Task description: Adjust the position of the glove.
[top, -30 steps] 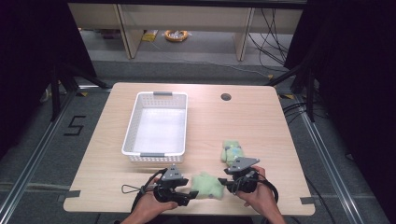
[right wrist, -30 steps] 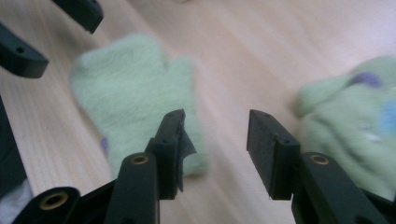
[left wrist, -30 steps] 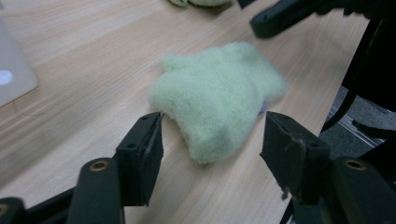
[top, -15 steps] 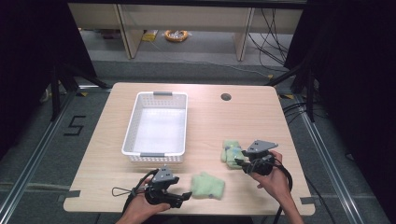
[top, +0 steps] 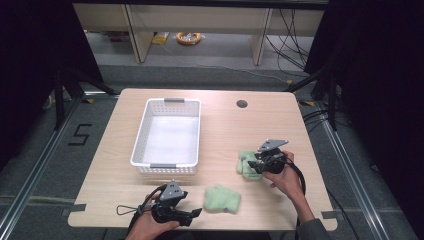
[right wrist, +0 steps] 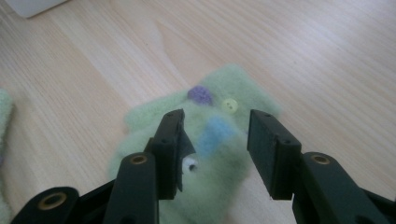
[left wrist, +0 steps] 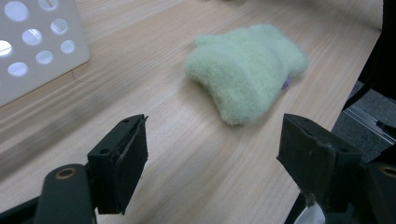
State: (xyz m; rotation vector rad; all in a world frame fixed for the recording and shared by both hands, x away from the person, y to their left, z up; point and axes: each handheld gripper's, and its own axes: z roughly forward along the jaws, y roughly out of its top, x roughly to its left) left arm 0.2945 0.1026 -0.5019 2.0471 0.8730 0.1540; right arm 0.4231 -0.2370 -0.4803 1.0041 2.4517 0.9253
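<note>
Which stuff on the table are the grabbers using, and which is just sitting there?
Being used: green fuzzy mitten near the left gripper; decorated green mitten under the right gripper.
Just there: white basket, table hole, yellow cable coil on the floor.

A white perforated basket (top: 141, 145) stands on the wooden table (top: 225, 130).

Two mittens (top: 222, 198) right of basket (top: 192, 129)
</note>
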